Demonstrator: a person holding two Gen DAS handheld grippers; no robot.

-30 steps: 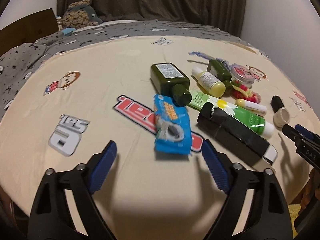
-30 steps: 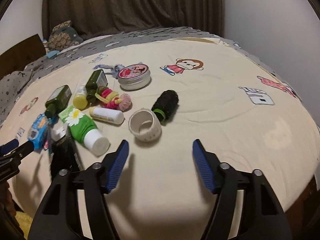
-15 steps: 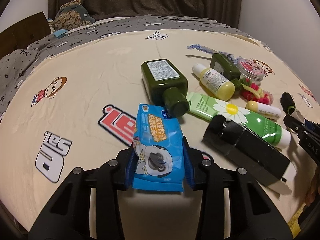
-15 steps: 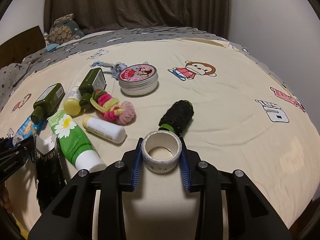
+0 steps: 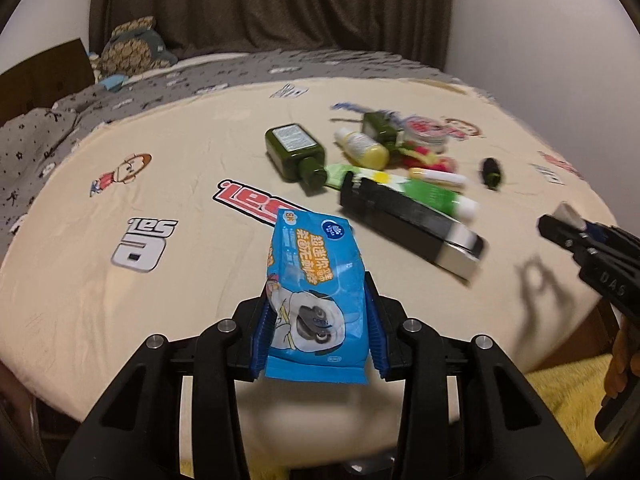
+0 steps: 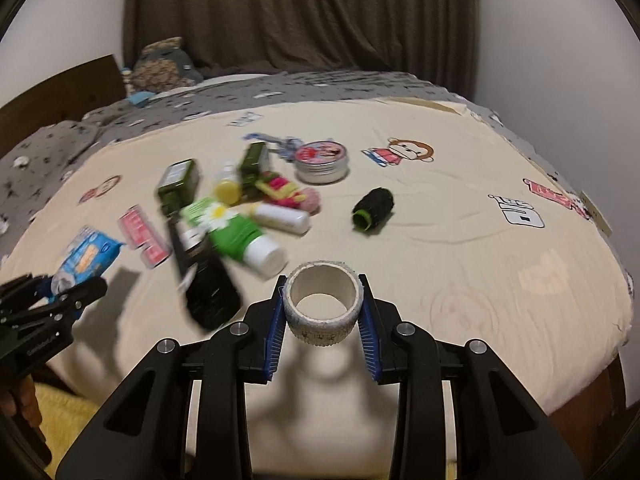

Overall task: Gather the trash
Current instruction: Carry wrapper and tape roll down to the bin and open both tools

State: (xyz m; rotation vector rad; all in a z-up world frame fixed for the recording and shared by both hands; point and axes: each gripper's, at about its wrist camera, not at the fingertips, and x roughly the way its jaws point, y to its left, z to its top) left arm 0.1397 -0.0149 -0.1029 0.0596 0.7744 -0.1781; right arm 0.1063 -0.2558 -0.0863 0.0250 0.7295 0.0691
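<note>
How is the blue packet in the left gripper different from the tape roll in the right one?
The blue packet is flat, soft and printed bright blue; the tape roll is a stiff, off-white hollow ring. The packet reaches well beyond the left gripper, while the roll sits compactly inside the right gripper. Both are clamped between blue pads and lifted off the bed sheet.

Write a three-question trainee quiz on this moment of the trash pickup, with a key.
1. True or false: the left gripper is shut on the blue wipes packet.
2. What does the right gripper hold? A) black hair roller B) tape roll C) round tin
3. Fill in: the black hair roller lies on the ____.

Key:
1. True; both pads press the packet's sides.
2. B; the tape roll sits clamped between the pads, while the round tin rests on the bed.
3. bed.
</note>
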